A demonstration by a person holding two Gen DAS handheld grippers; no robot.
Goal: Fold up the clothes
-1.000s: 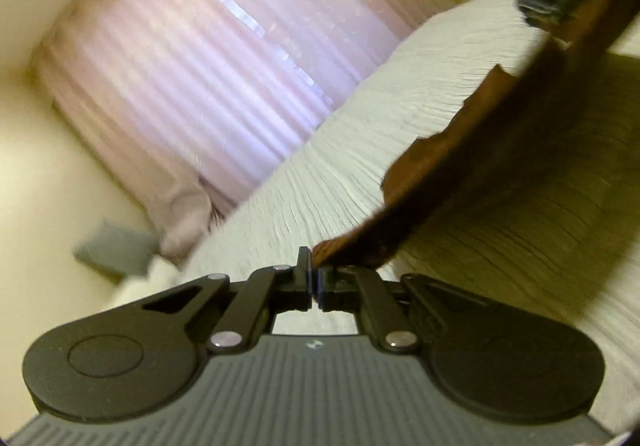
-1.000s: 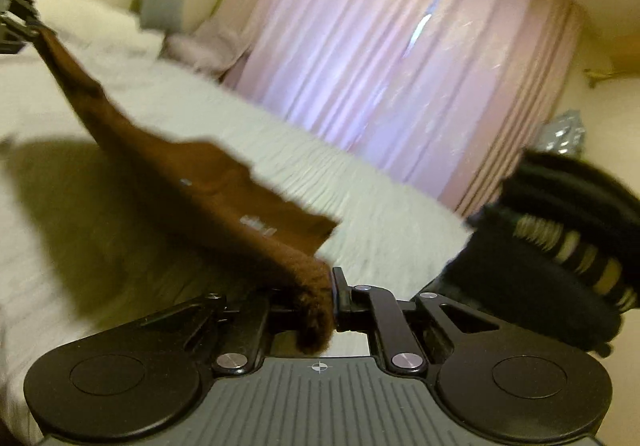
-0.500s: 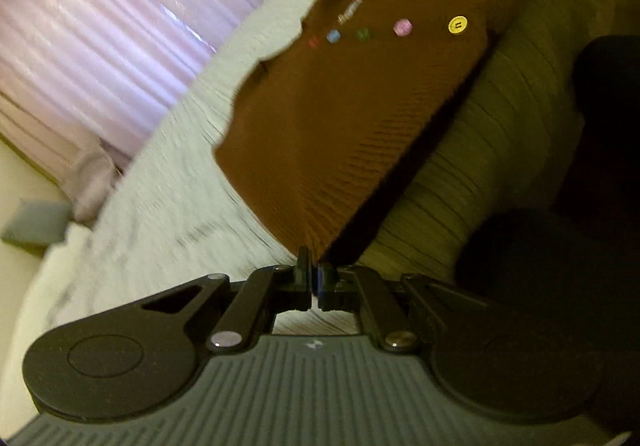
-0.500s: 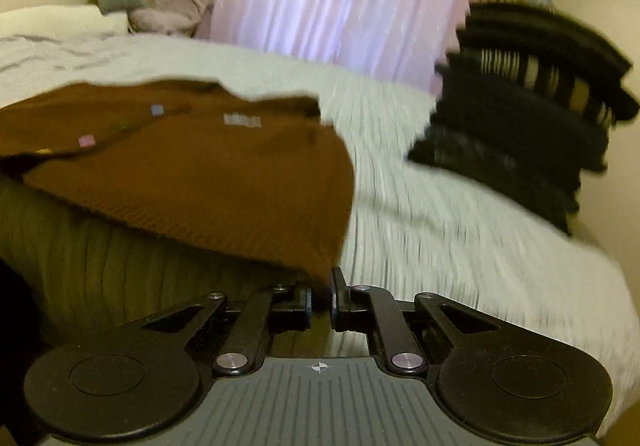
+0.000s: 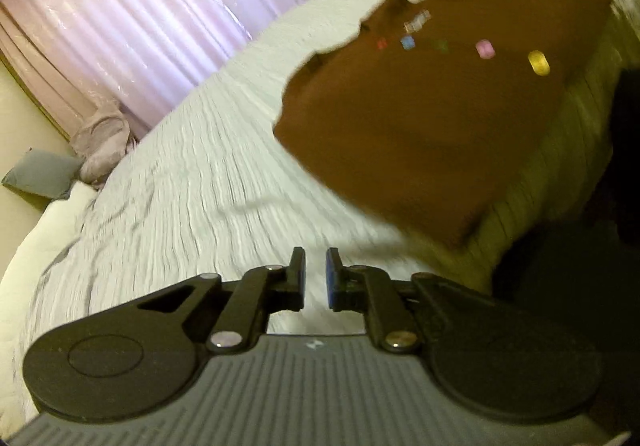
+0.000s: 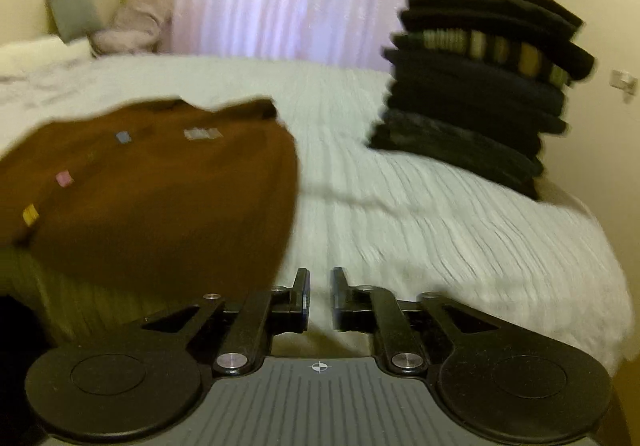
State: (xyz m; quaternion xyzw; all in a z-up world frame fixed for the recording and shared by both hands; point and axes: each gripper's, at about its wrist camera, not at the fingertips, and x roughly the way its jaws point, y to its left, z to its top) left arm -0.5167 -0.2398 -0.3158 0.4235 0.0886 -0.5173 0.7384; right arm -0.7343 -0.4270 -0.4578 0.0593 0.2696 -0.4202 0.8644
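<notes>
Brown sweater [image 5: 432, 134] lying on white bed [image 5: 208, 182], left tool [image 5: 316, 278] and right tool [image 6: 320, 294] both opening, narrow gaps empty, dark folded stack [image 6: 480, 86] beyond

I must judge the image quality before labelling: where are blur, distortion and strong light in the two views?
Left wrist view: motion blur smears the brown sweater and white bedspread; the left gripper, jaws opening and empty, stays sharp; fisheye tilts the backlit pink curtain. Right wrist view: the stack of dark folded clothes has smeared, jagged edges; the curtain glows; the right gripper, jaws opening and empty, is crisp.
</notes>
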